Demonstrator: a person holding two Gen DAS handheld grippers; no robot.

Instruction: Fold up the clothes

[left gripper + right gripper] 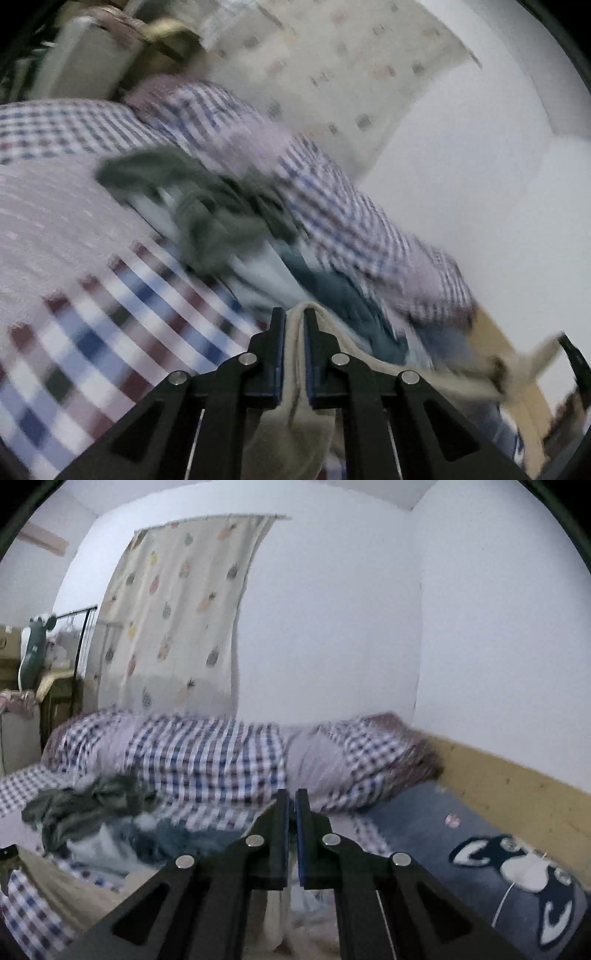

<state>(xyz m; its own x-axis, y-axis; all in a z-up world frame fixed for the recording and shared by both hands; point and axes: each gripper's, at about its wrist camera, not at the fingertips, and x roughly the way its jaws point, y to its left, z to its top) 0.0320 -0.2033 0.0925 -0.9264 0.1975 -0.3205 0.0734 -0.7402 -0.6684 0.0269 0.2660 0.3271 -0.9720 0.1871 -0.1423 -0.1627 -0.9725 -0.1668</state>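
Just beyond both tools lies a heap of clothes, grey, teal and pale pieces, on the checked bed, with a rolled checked quilt along its far edge under the fruit-print curtain. A cat-print pillow sits by the wooden side rail. The left tool pinches a beige garment, which stretches sideways toward the right tool; its jaws are nearly closed on beige cloth, partly hidden.
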